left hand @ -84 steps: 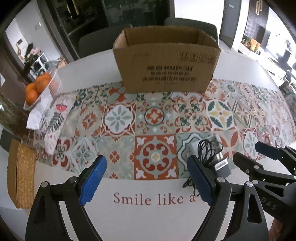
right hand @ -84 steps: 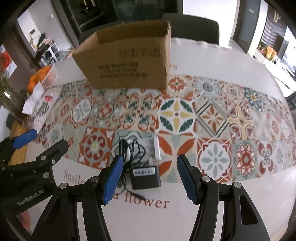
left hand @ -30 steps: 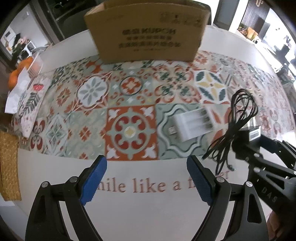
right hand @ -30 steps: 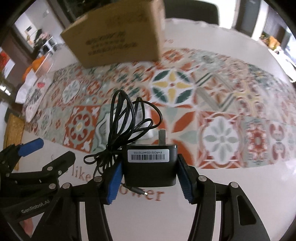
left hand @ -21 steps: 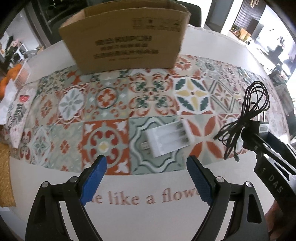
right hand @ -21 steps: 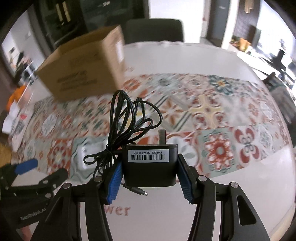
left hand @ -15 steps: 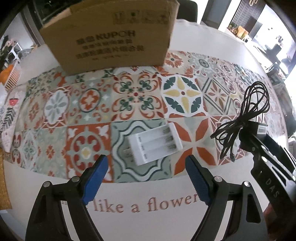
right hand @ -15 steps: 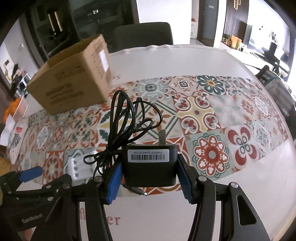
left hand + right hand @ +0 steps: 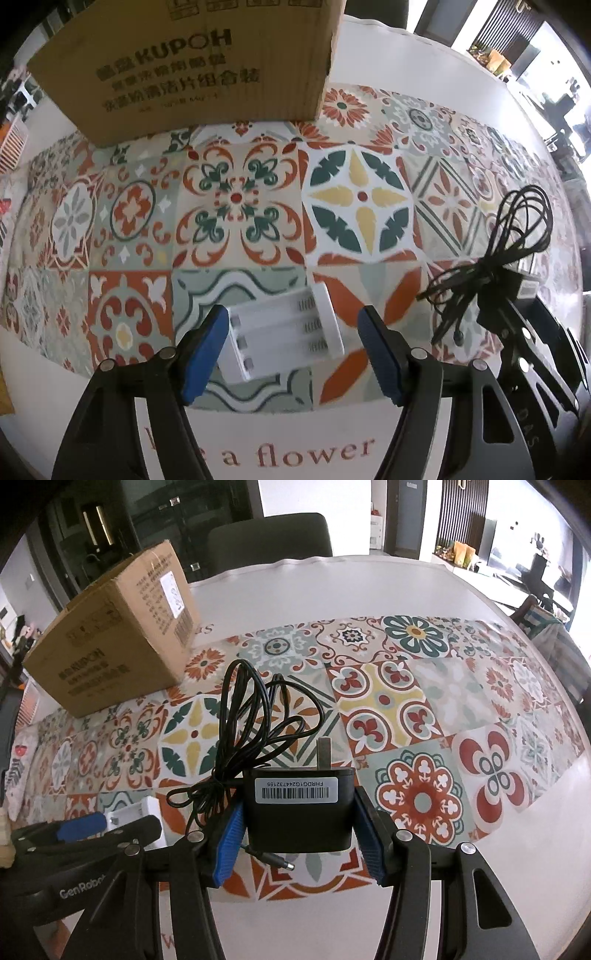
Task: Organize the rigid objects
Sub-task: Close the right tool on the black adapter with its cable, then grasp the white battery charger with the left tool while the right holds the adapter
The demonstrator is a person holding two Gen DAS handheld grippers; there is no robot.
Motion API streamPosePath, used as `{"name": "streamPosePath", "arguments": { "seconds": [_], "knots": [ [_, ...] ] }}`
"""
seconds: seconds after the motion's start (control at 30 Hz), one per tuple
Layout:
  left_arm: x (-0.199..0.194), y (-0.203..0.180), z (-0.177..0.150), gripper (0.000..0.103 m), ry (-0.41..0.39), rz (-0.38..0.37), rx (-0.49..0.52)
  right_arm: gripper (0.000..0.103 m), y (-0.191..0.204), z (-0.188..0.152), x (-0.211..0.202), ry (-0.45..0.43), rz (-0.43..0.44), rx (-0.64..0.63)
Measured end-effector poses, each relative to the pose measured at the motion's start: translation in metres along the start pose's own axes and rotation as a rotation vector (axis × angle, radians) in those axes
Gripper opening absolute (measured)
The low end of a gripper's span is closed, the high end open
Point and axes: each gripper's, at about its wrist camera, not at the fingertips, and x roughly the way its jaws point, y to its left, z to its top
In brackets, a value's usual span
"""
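Note:
A white battery charger (image 9: 284,336) lies on the tiled table runner (image 9: 236,199). My left gripper (image 9: 291,350) is open, its blue pads on either side of the charger and apart from it. My right gripper (image 9: 299,834) is shut on a black power adapter (image 9: 299,805) with a barcode label and a coiled black cable (image 9: 258,716), held above the table. In the left wrist view the adapter's cable (image 9: 513,236) hangs at the right. The charger (image 9: 147,812) shows partly behind the left gripper (image 9: 79,825) in the right wrist view.
An open cardboard box (image 9: 192,62) stands at the back of the runner; in the right wrist view the box (image 9: 114,642) is far left. The round white table (image 9: 498,867) carries printed lettering at the front edge. A dark chair (image 9: 269,539) stands behind the table.
My left gripper has moved forward and down until its open pads straddle the white charger. My right gripper has kept hold of the adapter and swung right, away from the box.

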Motion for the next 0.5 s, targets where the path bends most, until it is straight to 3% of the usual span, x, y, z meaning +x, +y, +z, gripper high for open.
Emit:
{"name": "streamPosePath", "arguments": {
  "seconds": [0.23, 0.3, 0.5],
  "knots": [
    [0.010, -0.009, 0.010, 0.072, 0.015, 0.052, 0.006, 0.056, 0.000, 0.003, 0.008, 0.013, 0.002, 0.014],
    [0.017, -0.013, 0.013, 0.071, 0.039, 0.036, -0.012, 0.056, 0.001, 0.003, 0.010, 0.020, 0.002, 0.014],
    [0.027, -0.015, 0.008, 0.061, 0.045, 0.033, -0.022, 0.056, 0.000, 0.001, 0.013, 0.036, -0.006, 0.011]
  ]
}}
